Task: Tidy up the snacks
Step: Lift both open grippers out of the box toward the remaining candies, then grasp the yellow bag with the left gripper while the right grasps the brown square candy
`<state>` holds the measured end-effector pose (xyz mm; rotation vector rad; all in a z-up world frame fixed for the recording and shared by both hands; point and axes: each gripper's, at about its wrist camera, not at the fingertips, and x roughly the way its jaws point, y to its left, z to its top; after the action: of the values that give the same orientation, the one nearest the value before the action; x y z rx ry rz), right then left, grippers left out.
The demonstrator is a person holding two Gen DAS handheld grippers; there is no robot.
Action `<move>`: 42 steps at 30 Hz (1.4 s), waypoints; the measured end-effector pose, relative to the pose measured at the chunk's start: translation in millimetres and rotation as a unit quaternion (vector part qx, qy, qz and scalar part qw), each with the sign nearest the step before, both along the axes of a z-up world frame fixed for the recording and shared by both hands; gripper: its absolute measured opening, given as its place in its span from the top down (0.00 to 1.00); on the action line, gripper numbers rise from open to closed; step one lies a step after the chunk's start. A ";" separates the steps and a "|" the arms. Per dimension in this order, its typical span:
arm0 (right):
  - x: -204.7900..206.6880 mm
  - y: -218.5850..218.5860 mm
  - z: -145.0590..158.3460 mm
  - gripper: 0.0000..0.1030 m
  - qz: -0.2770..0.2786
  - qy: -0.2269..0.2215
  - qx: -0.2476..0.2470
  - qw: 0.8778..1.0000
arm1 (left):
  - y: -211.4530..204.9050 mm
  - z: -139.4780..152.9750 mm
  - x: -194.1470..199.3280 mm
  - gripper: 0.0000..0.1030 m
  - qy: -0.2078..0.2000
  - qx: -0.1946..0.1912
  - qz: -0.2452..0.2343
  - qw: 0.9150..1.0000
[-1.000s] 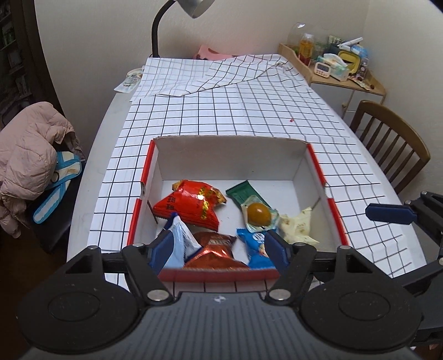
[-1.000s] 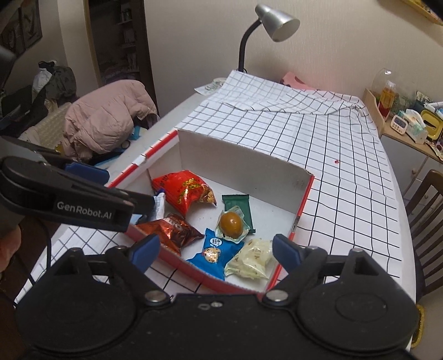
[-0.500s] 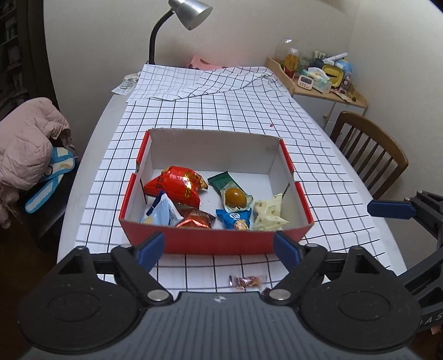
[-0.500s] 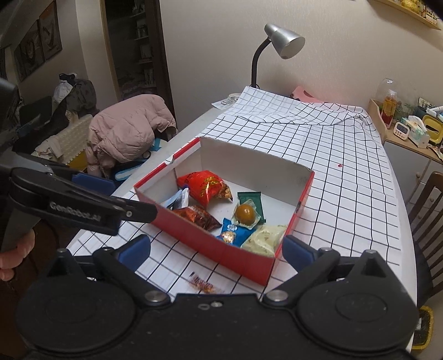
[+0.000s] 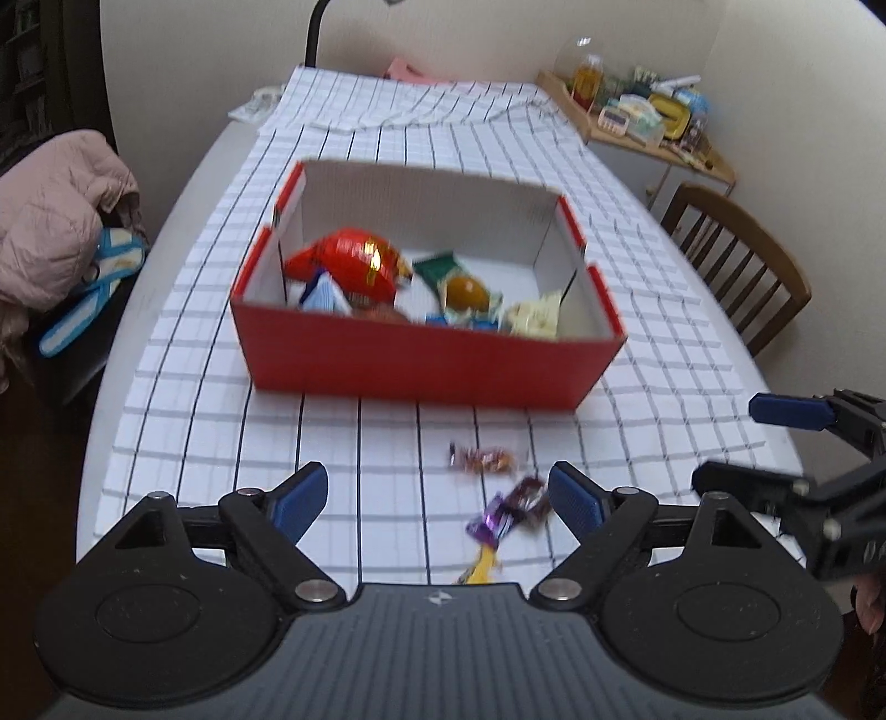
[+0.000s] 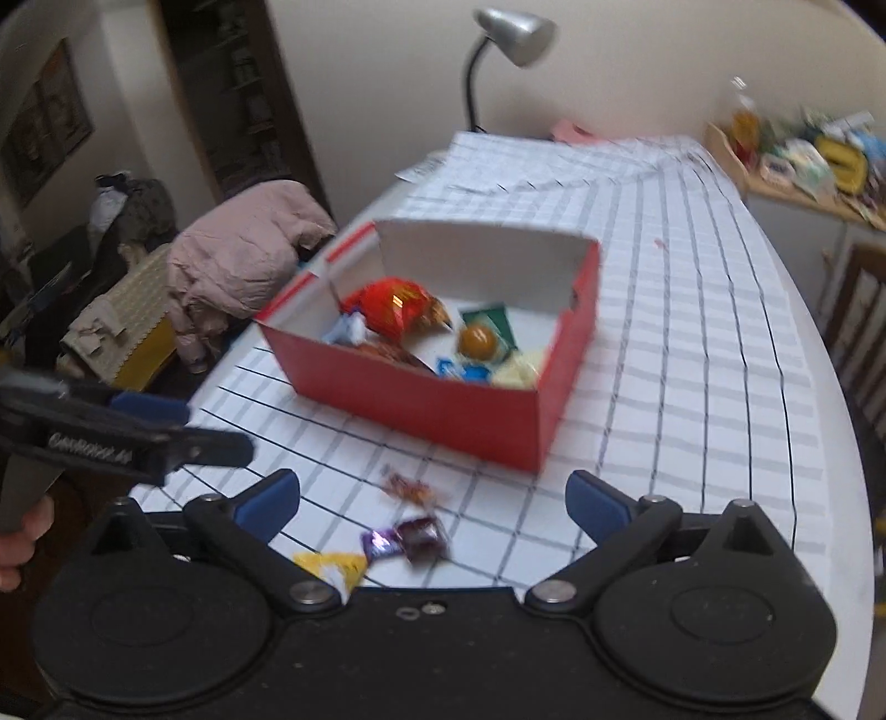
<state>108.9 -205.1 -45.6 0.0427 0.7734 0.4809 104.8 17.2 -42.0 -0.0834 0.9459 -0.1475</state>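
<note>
A red cardboard box [image 5: 421, 365] [image 6: 443, 404] stands on the checked tablecloth and holds several snack packets, among them a red bag [image 5: 354, 263] [image 6: 396, 310]. Loose sweets lie on the cloth in front of it: an orange-brown one [image 5: 482, 458] [image 6: 410, 488], a purple one [image 5: 493, 518] [image 6: 382, 543], a dark red one [image 5: 529, 495] [image 6: 423, 534] and a yellow one [image 5: 482, 565] [image 6: 332, 565]. My left gripper [image 5: 437, 504] is open and empty above the sweets. My right gripper [image 6: 432, 501] is open and empty too.
A wooden chair [image 5: 736, 260] stands at the table's right side. A pink jacket [image 5: 50, 221] [image 6: 238, 266] lies on a seat at the left. A desk lamp [image 6: 509, 33] and a cluttered side shelf [image 5: 642, 116] are at the far end.
Both grippers have pulled back from the box toward the table's near edge. The loose sweets in front of the box have come into view. Both stay open.
</note>
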 end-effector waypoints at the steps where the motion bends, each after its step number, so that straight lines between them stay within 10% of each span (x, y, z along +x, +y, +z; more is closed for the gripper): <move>1: -0.1 -1.3 -6.1 0.01 -0.009 0.004 0.000 1.000 | -1.3 -5.4 -2.5 0.15 0.001 0.006 0.001 1.000; 17: 20.3 12.7 -78.5 0.13 0.010 0.098 -0.014 0.995 | -32.5 -82.5 -13.8 0.15 0.081 0.045 -0.029 0.995; 34: 50.9 54.8 -105.7 0.41 0.057 0.118 -0.060 0.990 | -48.8 -104.3 -13.1 0.16 0.068 0.059 -0.042 0.995; 42: 52.5 63.2 -110.1 0.54 0.064 0.117 -0.074 0.988 | -46.5 -108.1 -11.1 0.46 0.083 0.043 -0.045 0.995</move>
<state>161.4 -141.8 -155.8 -0.0914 1.0455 0.5455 93.7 -29.3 -150.1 0.0260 1.1216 -0.1846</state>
